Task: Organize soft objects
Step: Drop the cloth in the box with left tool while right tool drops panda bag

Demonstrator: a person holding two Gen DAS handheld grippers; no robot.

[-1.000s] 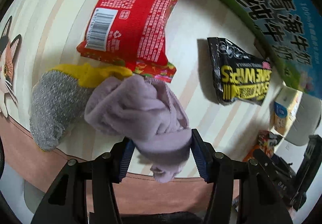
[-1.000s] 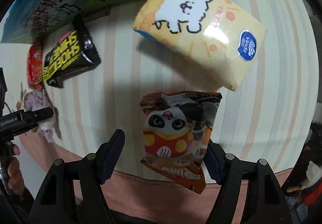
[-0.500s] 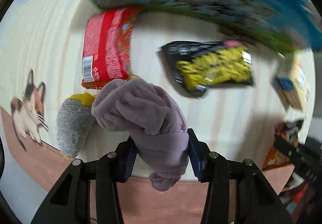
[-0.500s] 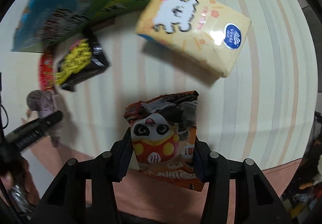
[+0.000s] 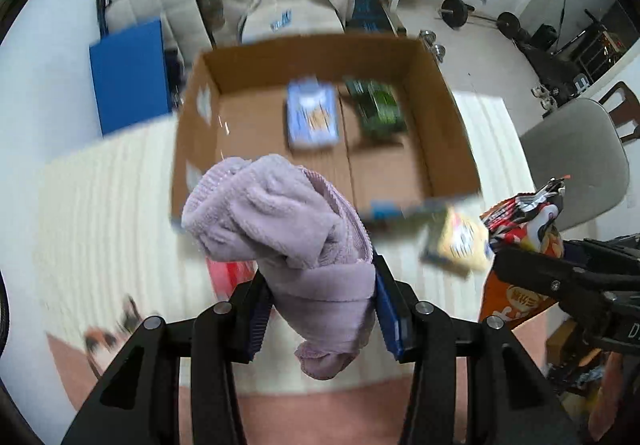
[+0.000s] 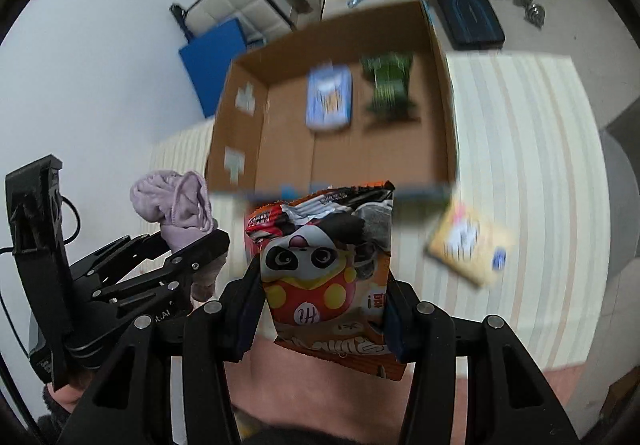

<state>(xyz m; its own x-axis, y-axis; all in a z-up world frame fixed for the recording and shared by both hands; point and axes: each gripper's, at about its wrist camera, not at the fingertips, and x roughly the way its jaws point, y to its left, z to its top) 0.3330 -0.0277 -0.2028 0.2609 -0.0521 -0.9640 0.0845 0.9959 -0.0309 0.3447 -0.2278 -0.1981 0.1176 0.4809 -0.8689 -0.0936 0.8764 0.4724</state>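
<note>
The left gripper (image 5: 322,303) had its jaws closed tight on a bunched lilac cloth (image 5: 288,229), pinching it low so that the bulk of the fabric flopped up and forward over the fingers while a loose end hung down at the bottom centre of the left wrist view; a grip near the middle of the bundle probably kept the soft thing from sliding out while it was carried. The right gripper (image 6: 324,309) was likewise closed, on a panda snack bag (image 6: 324,269), squeezed at its lower half with the printed face upright and the sealed top standing free above the fingers. Both loads were off the striped tablecloth (image 6: 532,149) and were pointed toward the open cardboard box (image 5: 448,93) filling the upper middle of each view. In the box lay a blue packet (image 5: 312,117) and, just beside it to the right, a green packet (image 5: 378,111), with bare cardboard floor to their left and in front of them. Presumably the two items were held high so as to clear the box's near wall before release. A yellow tissue pack (image 6: 470,249) lay on the cloth outside the box, at the right of the right wrist view, blurred. A red packet (image 5: 230,277) showed partly beneath the cloth in the left wrist view.
</note>
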